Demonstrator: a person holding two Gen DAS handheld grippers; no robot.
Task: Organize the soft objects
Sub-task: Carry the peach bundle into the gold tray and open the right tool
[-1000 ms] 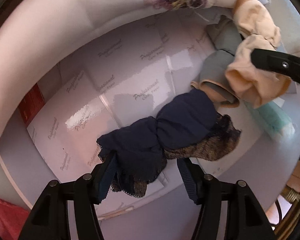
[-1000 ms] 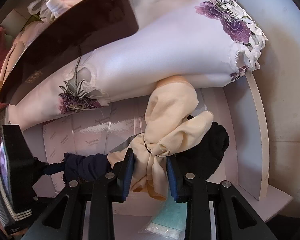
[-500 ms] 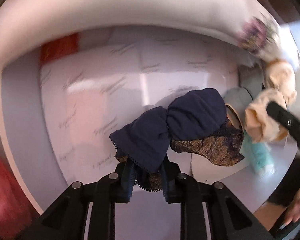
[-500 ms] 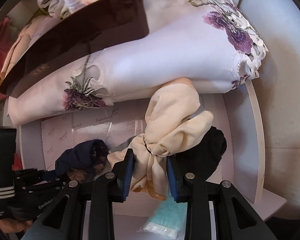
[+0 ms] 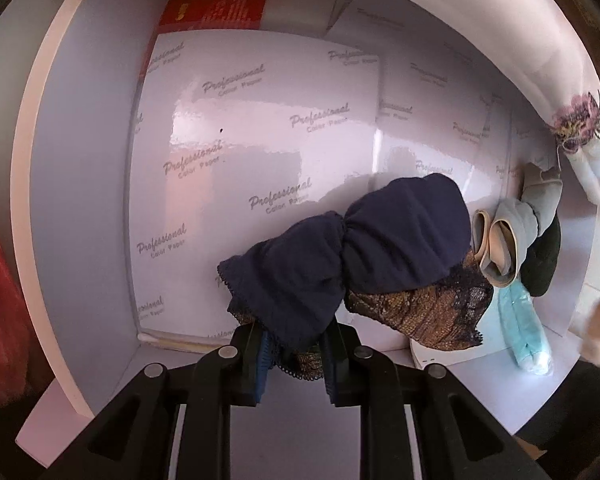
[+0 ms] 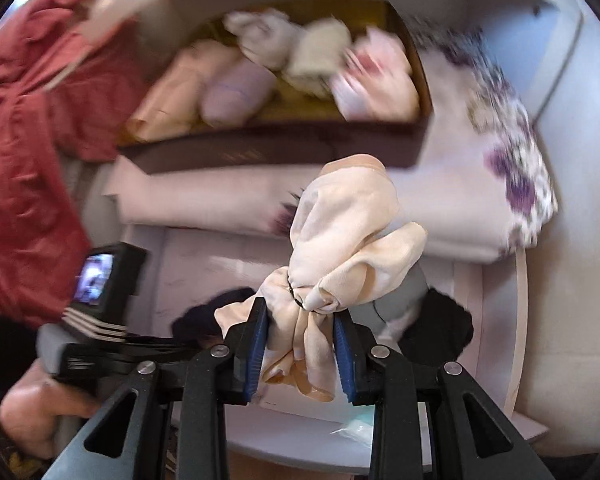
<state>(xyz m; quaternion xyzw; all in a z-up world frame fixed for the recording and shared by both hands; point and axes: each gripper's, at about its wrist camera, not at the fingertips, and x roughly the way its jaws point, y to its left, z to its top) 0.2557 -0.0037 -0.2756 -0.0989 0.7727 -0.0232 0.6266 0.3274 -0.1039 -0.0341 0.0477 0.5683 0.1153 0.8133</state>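
Observation:
My left gripper (image 5: 294, 354) is shut on the lace-edged end of a navy blue garment bundle (image 5: 364, 248) that has a gold and black lace part (image 5: 424, 312). The bundle hangs over the glossy white shelf floor (image 5: 236, 152). My right gripper (image 6: 300, 350) is shut on a tied peach cloth bundle (image 6: 340, 236), held up above the shelf. Behind it the navy bundle (image 6: 204, 316) shows dimly beside the left gripper's body (image 6: 100, 300) and a hand (image 6: 32, 408).
A grey and beige rolled piece (image 5: 504, 240), a dark piece (image 5: 544, 264) and a pale teal packet (image 5: 528, 336) lie at the shelf's right. A white floral-embroidered cloth (image 6: 512, 152) lies above, bearing a brown box (image 6: 284, 136) of rolled fabrics. Red cloth (image 6: 24, 140) hangs at left.
The left jaws closed on the navy bundle and the view rolled and slid left along the shelf. The right gripper rose with the peach bundle, so the box's inside now shows.

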